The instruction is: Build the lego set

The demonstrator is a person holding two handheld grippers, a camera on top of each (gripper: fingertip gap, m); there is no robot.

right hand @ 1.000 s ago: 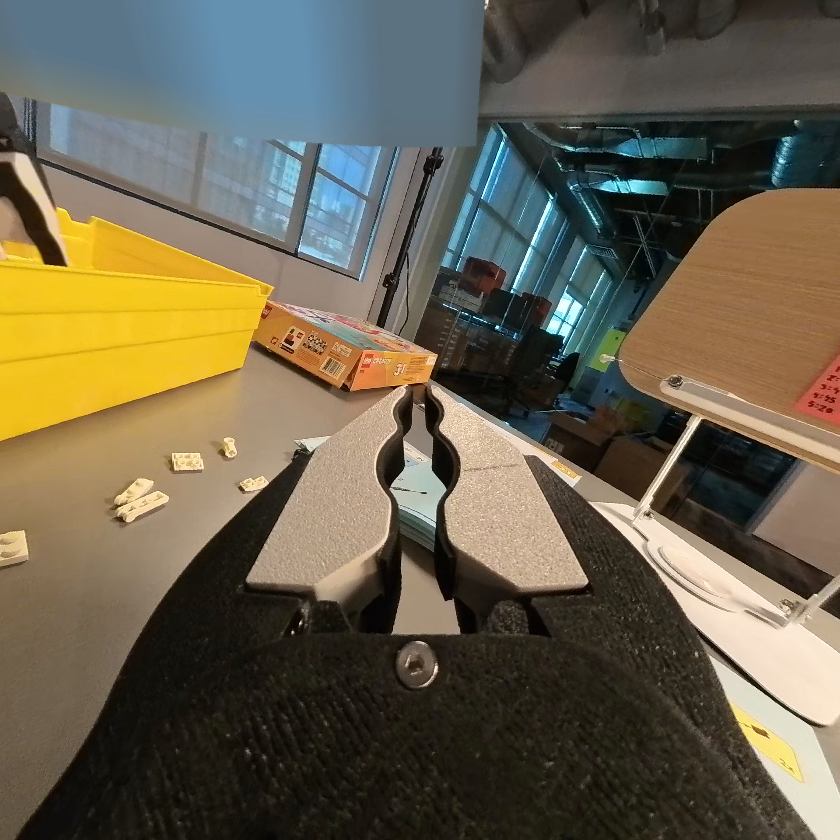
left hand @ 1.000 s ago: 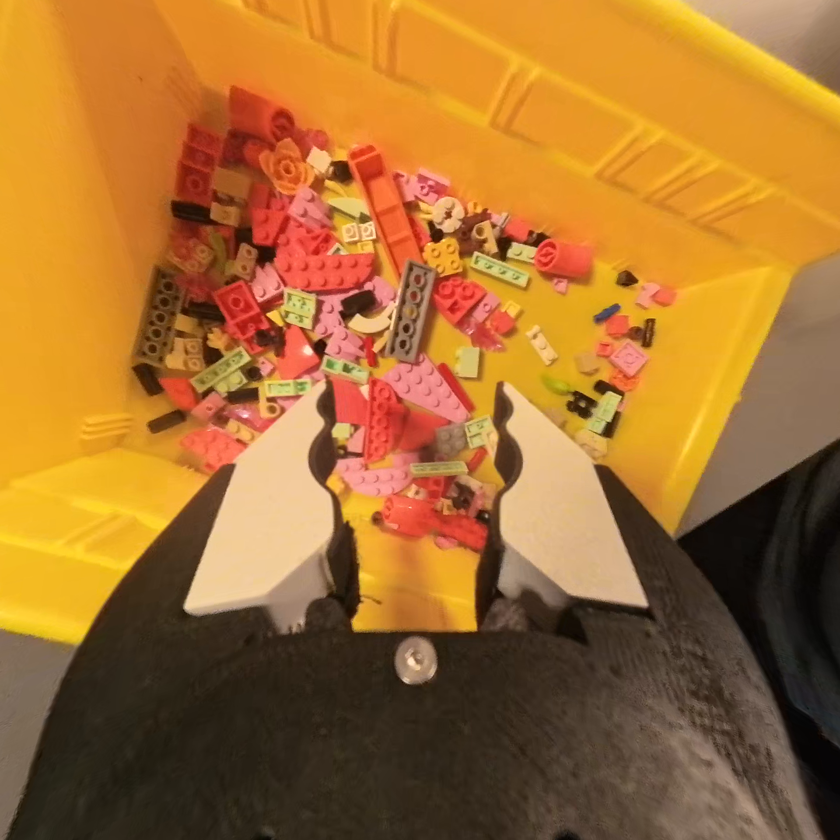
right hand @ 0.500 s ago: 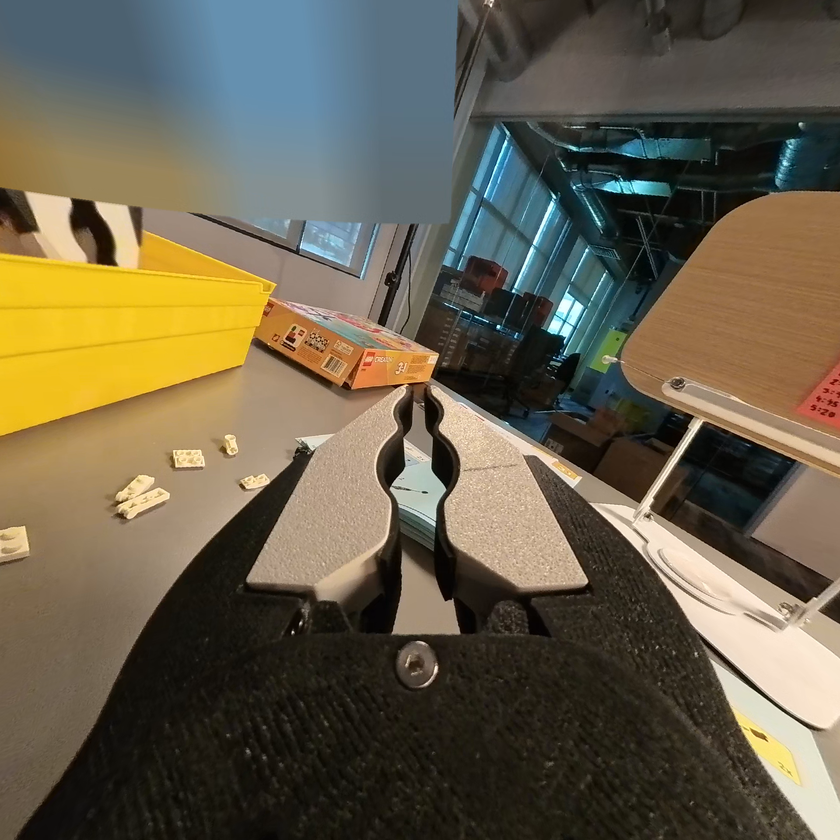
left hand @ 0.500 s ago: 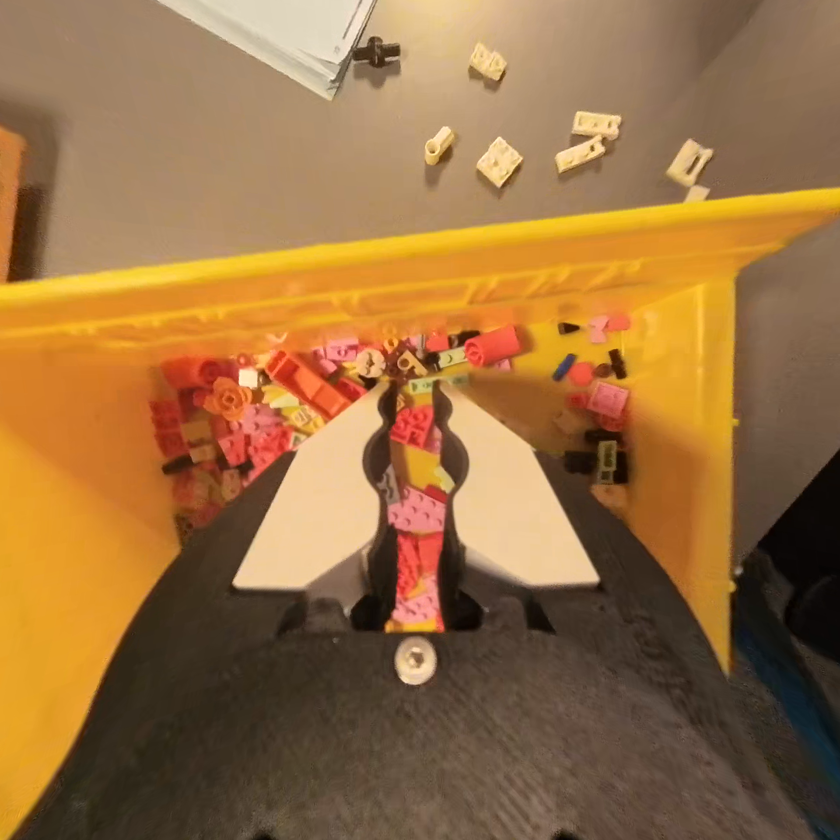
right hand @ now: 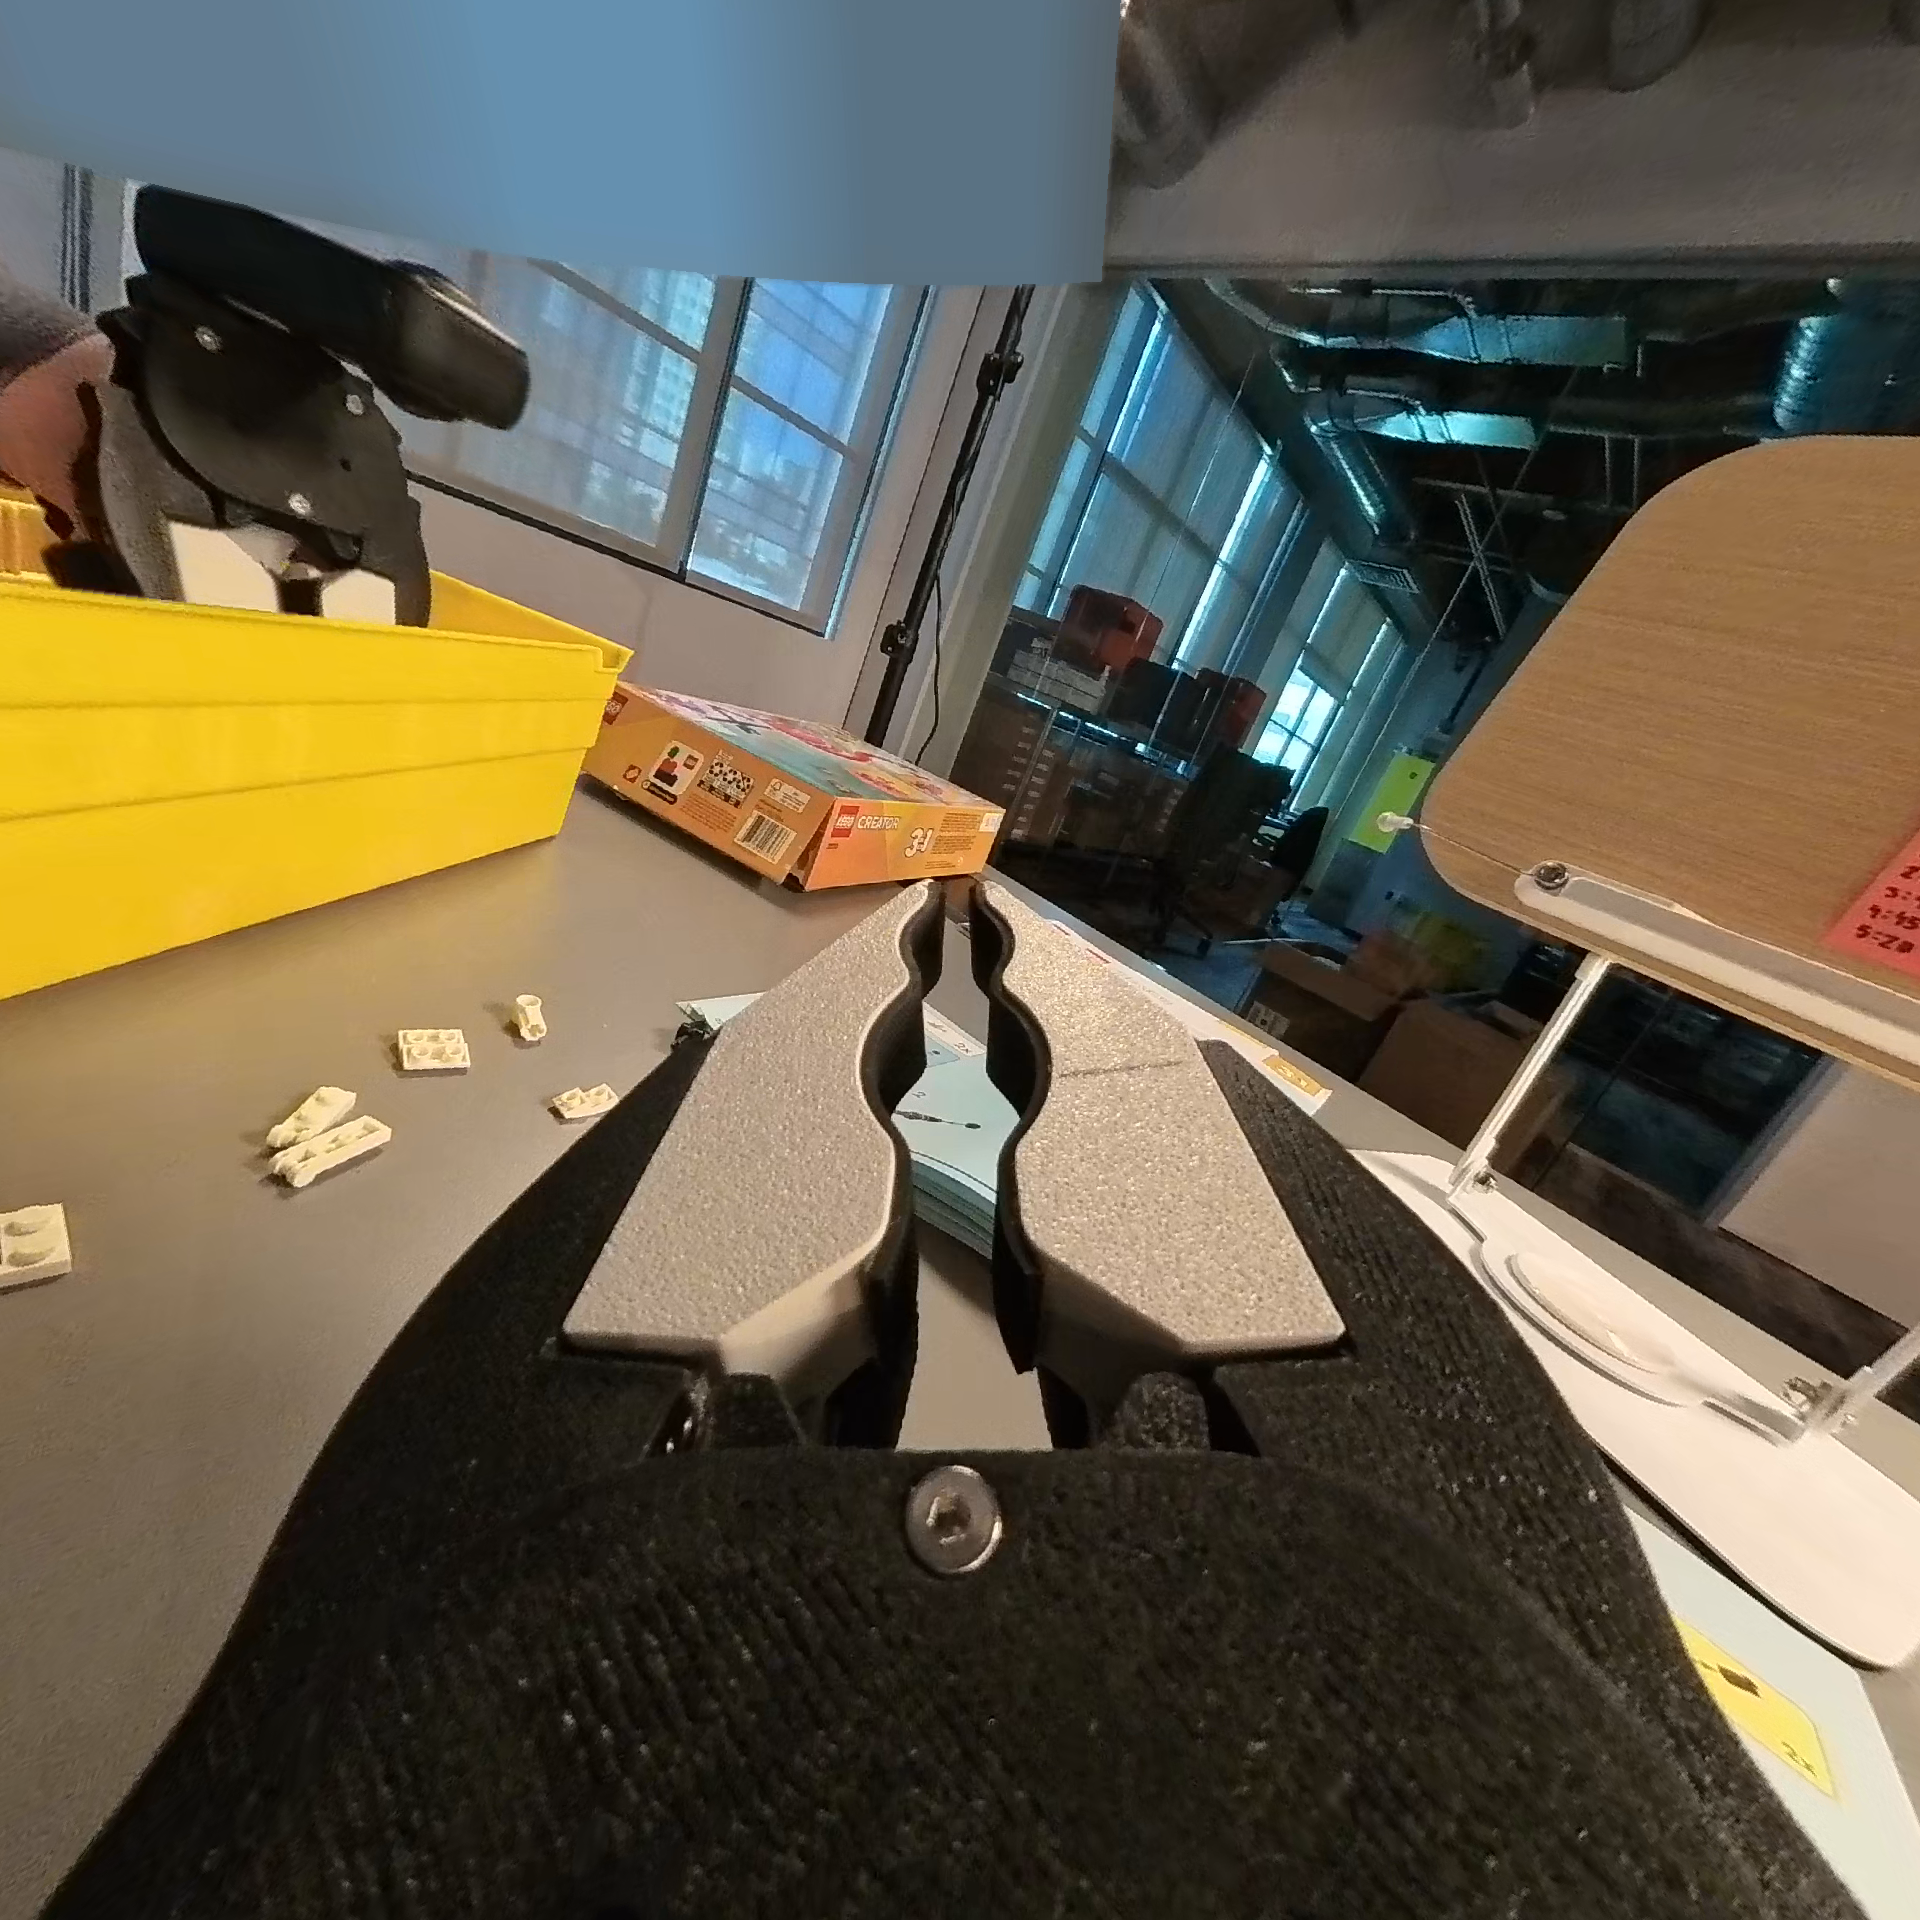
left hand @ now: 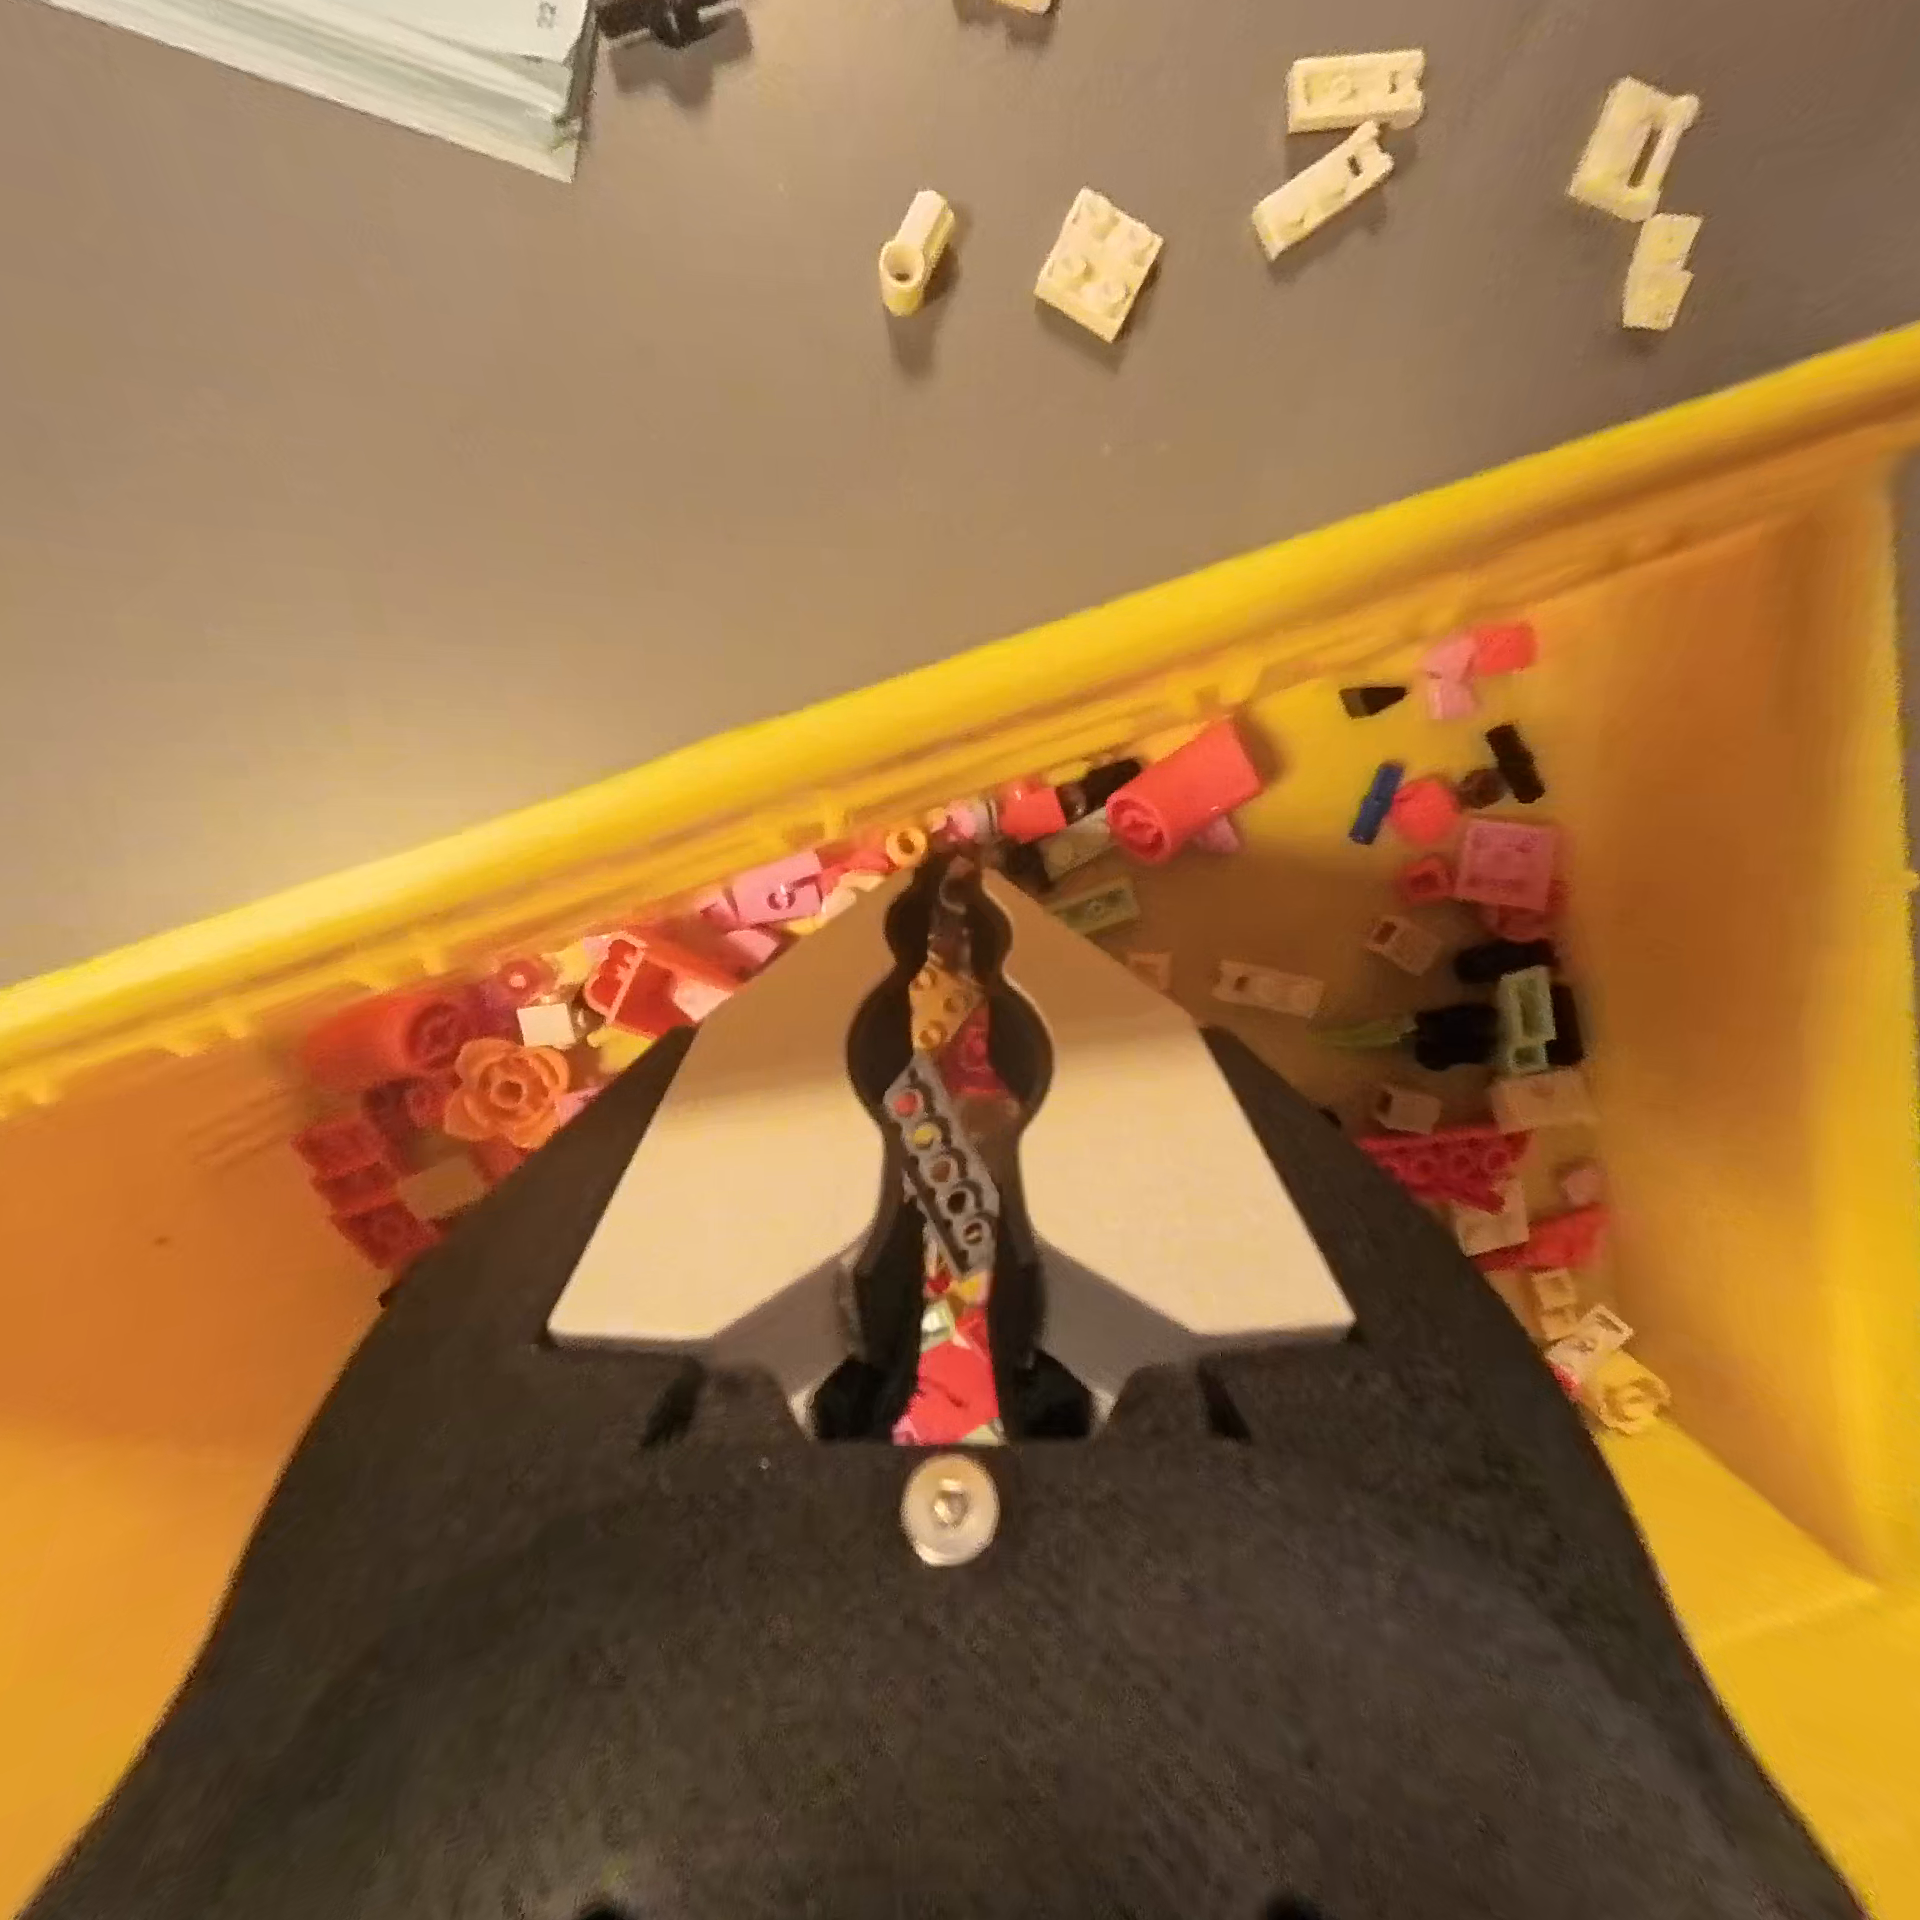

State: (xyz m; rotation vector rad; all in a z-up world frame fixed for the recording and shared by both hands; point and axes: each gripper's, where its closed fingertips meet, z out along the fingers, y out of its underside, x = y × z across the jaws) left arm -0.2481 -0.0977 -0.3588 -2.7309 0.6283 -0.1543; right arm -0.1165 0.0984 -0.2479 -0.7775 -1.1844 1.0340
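Yellow bin (left hand: 727,769): left gripper (left hand: 951,883) is seen closed among the bricks (left hand: 1184,805), a small dark piece (left hand: 948,902) seemingly pinched; right gripper (right hand: 956,894) is held closed, empty, over the table (right hand: 312,1351).

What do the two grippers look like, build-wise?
Both match: textured black bodies with a silver hex screw at centre, and pale grey wedge jaws with wavy black-lined inner edges. The left gripper, seen from outside, has a black bolted housing; a grey sleeve shows behind it.
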